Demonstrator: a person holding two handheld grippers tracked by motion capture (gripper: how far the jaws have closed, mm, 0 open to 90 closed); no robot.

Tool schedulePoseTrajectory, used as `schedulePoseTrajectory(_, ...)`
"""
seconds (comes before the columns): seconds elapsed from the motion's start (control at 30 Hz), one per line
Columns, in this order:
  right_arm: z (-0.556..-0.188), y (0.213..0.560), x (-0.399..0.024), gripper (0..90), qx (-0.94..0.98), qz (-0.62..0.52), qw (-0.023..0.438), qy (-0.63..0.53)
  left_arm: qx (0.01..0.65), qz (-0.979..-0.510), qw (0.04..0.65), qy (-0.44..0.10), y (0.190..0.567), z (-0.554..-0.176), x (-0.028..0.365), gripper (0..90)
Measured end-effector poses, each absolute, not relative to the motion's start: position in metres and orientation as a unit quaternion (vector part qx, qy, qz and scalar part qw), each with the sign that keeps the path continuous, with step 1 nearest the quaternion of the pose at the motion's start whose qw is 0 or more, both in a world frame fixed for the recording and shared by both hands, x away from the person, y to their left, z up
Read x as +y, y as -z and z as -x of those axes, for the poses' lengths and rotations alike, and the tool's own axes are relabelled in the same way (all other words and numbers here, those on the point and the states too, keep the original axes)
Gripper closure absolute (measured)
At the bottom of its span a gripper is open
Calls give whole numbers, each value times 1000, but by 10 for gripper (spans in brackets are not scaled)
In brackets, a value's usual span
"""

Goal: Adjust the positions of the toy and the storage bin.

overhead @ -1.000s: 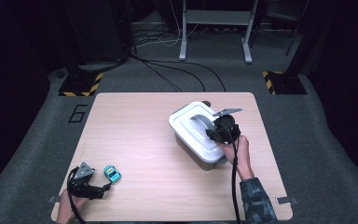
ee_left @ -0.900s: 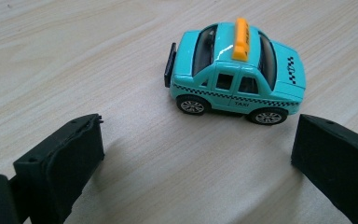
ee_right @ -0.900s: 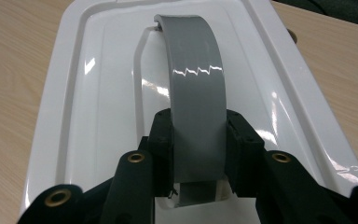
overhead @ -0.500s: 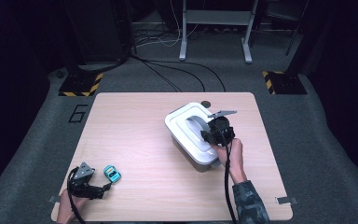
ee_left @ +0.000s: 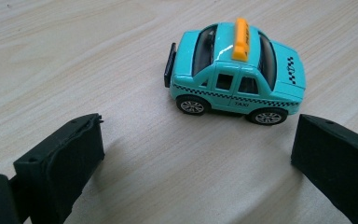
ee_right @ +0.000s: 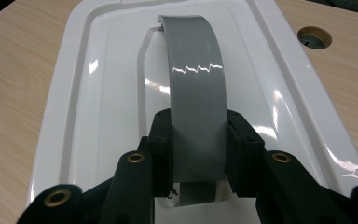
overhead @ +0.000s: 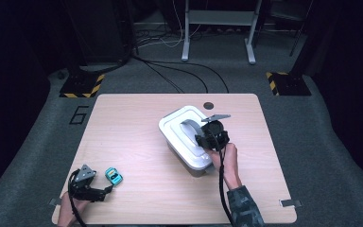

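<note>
The right gripper (ee_right: 199,140) is clamped on both sides of the grey handle (ee_right: 196,88) of the white lid (overhead: 185,137). Compared with one second earlier, gripper and white box have shifted left across the table (overhead: 137,123). The left gripper (ee_left: 196,154) stands open and unmoved; the turquoise toy taxi (ee_left: 235,74) sits just ahead of its fingers, untouched.

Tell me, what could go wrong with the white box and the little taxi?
The right gripper pinches only the grey handle of the white lid. If it lifts, the lid might tip, or the whole box might come up and drop. The left gripper is open with the toy taxi just in front of its jaws. A small push might roll the taxi away on the table.
</note>
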State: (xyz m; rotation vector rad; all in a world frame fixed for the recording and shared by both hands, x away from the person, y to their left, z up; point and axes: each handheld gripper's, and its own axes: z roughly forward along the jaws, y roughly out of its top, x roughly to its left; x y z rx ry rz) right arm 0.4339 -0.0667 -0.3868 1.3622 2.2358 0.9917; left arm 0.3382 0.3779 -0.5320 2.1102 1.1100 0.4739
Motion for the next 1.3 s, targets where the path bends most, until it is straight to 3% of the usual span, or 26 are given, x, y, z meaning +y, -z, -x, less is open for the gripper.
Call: schedulePoseTrajectory(1.3, -421, 389, -35, 666, 807, -438, 150, -366, 425, -818, 343, -180, 531, -339, 379, 23)
